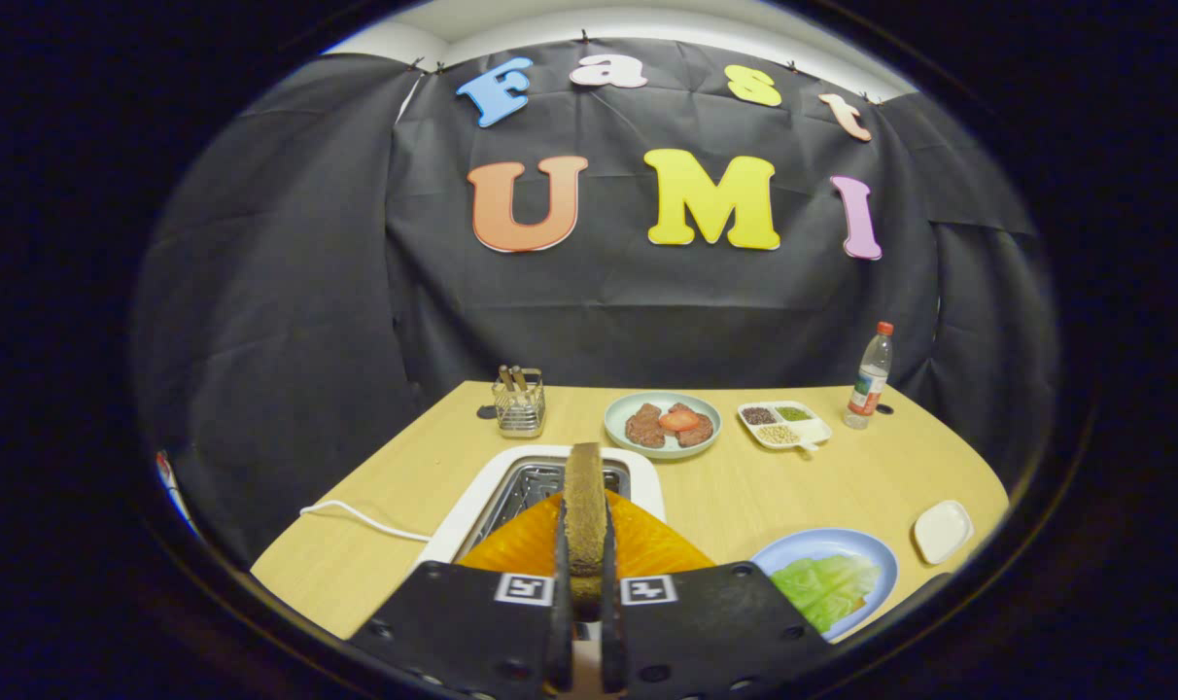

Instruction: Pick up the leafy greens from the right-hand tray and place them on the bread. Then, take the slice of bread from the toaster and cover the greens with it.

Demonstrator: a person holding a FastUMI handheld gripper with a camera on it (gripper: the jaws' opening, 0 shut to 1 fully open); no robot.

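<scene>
The gripper (585,574) clamps a bread slice (585,501) above the toaster (521,486) on a wooden table (744,491).

1. Even, fairly bright light falls from overhead; the wooden table (744,486) is uniformly lit with only soft, faint shadows.
2. No strong glare shows on the table.
3. Fisheye bending curves the table's edges and the far wall.
4. The near gripper (585,583) looks slightly soft; far objects stay reasonably sharp.

My matt black fingers (540,622) pinch rough-crusted bread (585,515). Toaster (482,506): glossy white plastic, metal slot. Table (744,486): smooth pale wood. Wire metal rack (519,408) upper left.
</scene>
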